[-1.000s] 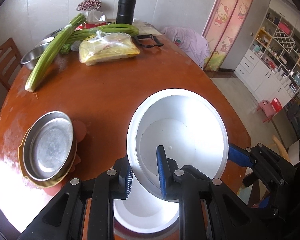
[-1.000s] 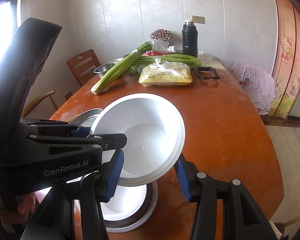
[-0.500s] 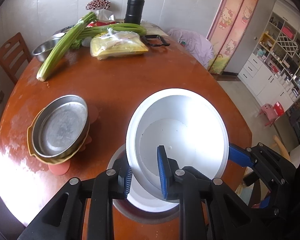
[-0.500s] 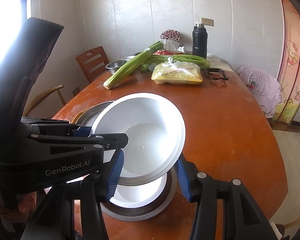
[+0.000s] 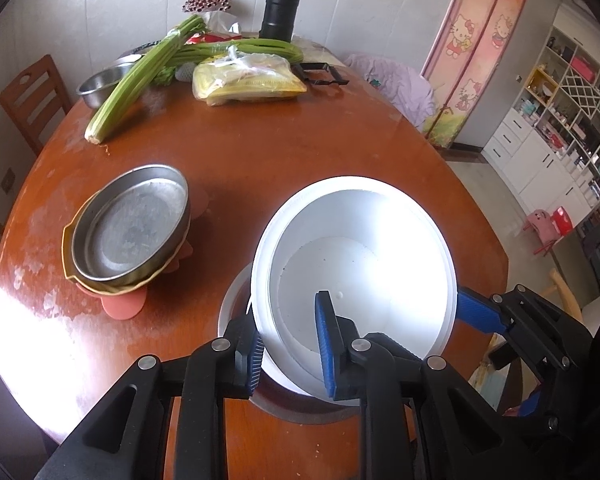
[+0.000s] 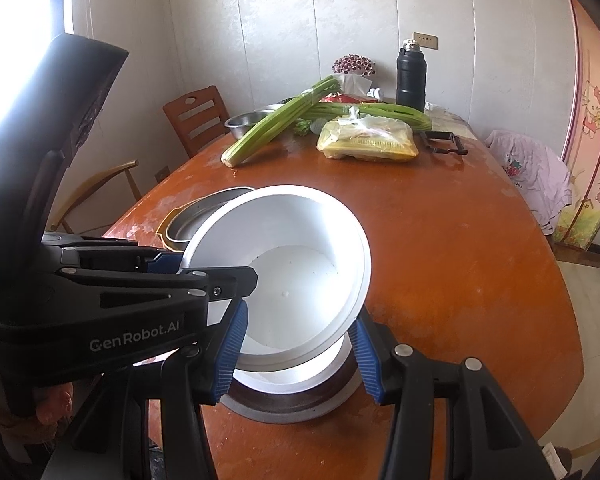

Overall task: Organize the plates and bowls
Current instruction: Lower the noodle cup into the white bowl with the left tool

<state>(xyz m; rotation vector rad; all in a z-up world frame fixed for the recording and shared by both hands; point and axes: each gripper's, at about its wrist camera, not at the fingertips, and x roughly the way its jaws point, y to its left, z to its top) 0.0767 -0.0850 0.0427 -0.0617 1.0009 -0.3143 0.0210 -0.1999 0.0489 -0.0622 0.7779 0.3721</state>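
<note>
Two claws (image 5: 288,344) (image 6: 298,354) clamping tilted white bowl (image 5: 364,256)

Left gripper (image 5: 290,346) and right gripper (image 6: 300,354) both clamped, angled downward.

White bowl (image 6: 296,264) gripped by both claws, tilted over the table (image 6: 440,240).
Right claw (image 6: 300,348) pads clamp the bowl's lower sides; left claw (image 6: 168,262) pinches its rim. Beneath sits a second white dish (image 6: 296,380) in a metal dish (image 6: 300,410).
</note>
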